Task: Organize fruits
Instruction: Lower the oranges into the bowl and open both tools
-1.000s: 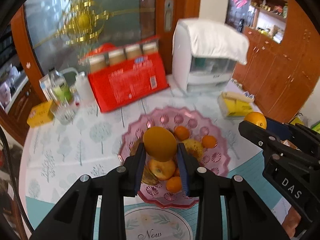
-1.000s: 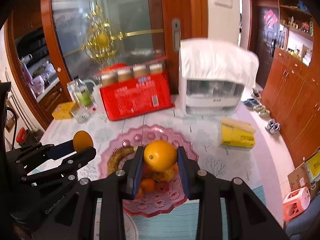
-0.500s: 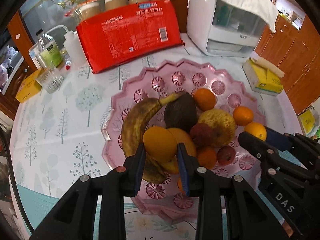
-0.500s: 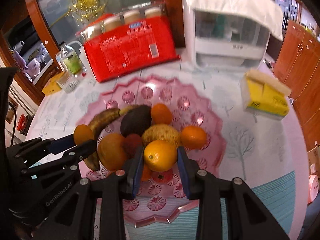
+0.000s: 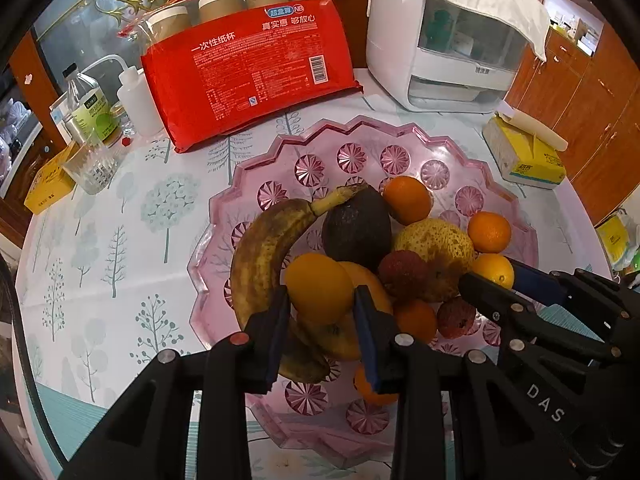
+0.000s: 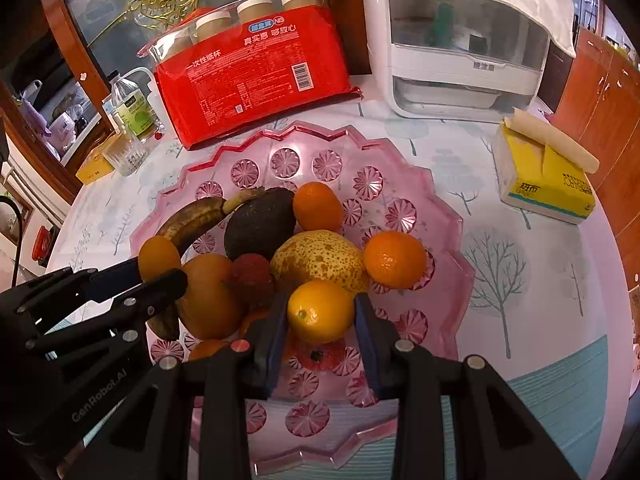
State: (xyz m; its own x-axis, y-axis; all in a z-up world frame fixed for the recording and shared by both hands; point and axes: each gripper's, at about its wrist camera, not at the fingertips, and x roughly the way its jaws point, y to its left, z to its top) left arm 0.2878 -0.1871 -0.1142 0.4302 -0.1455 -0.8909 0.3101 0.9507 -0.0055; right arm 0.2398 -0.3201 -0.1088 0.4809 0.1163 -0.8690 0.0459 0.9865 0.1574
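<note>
Two hand-held grippers hover over a pink glass plate (image 5: 400,132) of fruit on the table. The left hand-held gripper (image 5: 320,312) is closed on an orange fruit (image 5: 318,286) above the banana (image 5: 260,256). The right hand-held gripper (image 6: 320,320) is closed on a yellow-orange citrus (image 6: 320,310) beside the speckled pear (image 6: 316,258). To place well, each should probably lower into a gap before loosening, so nothing rolls off the pile.

A round table (image 5: 100,240) under a pale tree-print cloth sits before a frosted glass door (image 6: 120,20) with gold ornament and a reddish wood frame — matching wooden cabinets (image 5: 580,92) line the right side, evenly lit
</note>
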